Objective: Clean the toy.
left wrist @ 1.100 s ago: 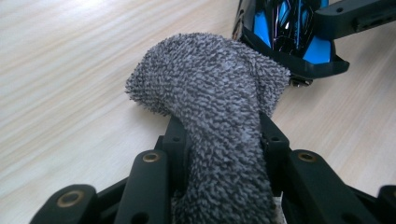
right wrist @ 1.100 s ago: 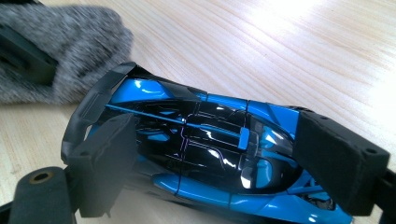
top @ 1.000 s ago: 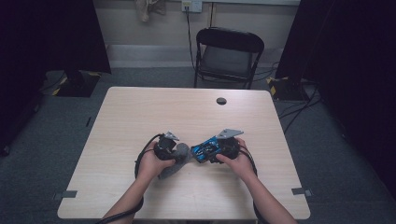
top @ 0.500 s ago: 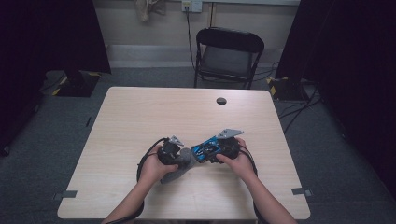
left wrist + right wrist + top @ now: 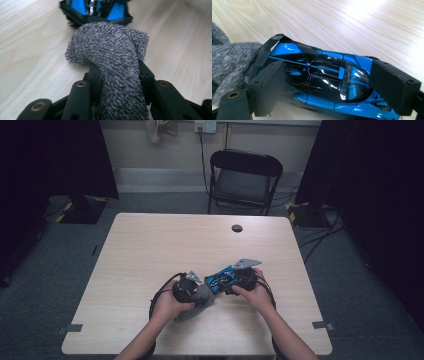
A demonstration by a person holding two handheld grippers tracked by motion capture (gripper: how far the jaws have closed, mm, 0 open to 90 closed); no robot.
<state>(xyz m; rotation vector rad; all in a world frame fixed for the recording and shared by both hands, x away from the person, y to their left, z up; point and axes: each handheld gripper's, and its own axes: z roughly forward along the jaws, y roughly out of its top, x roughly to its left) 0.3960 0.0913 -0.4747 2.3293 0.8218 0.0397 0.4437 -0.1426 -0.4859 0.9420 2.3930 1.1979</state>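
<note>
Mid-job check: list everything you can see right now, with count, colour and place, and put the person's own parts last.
Toy car: one, blue and black, near the table's front middle, held between the right claw's pads.
Cloth: one, grey and fuzzy, clamped in the left claw, its free end against the car's end.
Table: one, light wood, centre of the floor.
Round cap: one, black, set in the tabletop near the far edge.
Folding chair: one, black, behind the table.
Left claw: one, black, shut on the cloth.
Right claw: one, black, shut on the car.
Hands: two, at the table's near edge.
</note>
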